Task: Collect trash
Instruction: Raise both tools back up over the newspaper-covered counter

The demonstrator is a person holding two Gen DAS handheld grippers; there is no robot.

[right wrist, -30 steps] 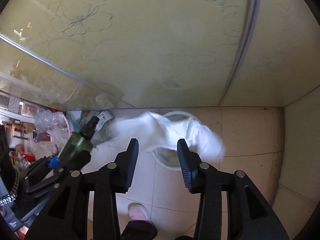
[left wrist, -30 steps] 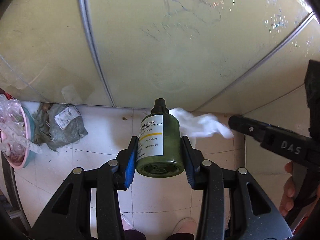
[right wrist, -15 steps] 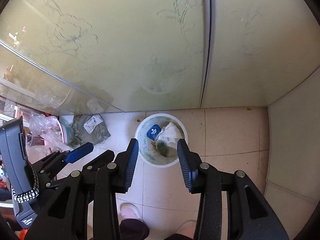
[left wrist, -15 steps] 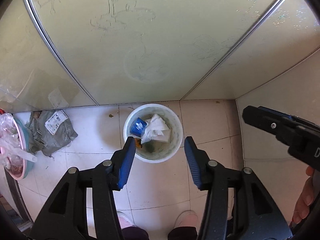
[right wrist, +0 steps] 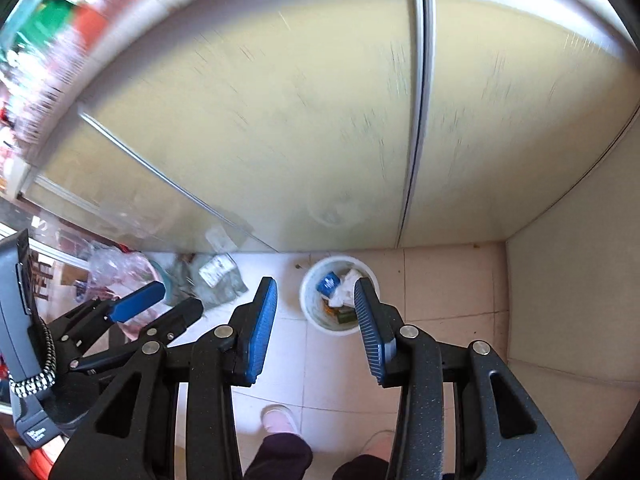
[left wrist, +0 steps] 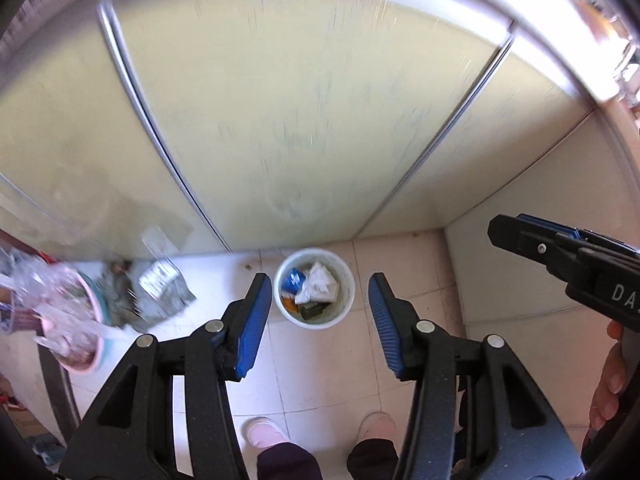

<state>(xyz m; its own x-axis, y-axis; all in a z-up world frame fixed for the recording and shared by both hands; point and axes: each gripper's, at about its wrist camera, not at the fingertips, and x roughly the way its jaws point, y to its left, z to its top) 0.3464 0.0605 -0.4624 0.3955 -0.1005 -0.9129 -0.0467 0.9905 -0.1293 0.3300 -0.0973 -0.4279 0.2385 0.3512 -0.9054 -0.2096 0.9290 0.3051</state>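
Observation:
A white waste bin [left wrist: 347,276] [right wrist: 309,284] stands on the tiled floor far below both grippers. Inside it lie white tissue [left wrist: 318,282] [right wrist: 346,284], a blue wrapper [left wrist: 294,278] [right wrist: 328,282] and the dark green pump bottle [left wrist: 312,309] [right wrist: 345,314]. My left gripper [left wrist: 318,284] hangs open high above the bin with nothing between its blue pads. My right gripper [right wrist: 316,290] is open and empty too, beside the left one [right wrist: 160,296]; in the left wrist view its fingers [left wrist: 520,228] reach in from the right edge.
A frosted glass sliding door [left wrist: 300,120] rises behind the bin. A grey-green bag with a white label [left wrist: 160,284] and a pink basin of clear plastic [left wrist: 68,320] lie at the left. A beige wall [right wrist: 568,300] closes the right side. The person's feet [left wrist: 264,432] stand below.
The left gripper let go of the green bottle and the tissue fell from the right; both now lie in the bin. Both grippers have risen, so the bin looks smaller.

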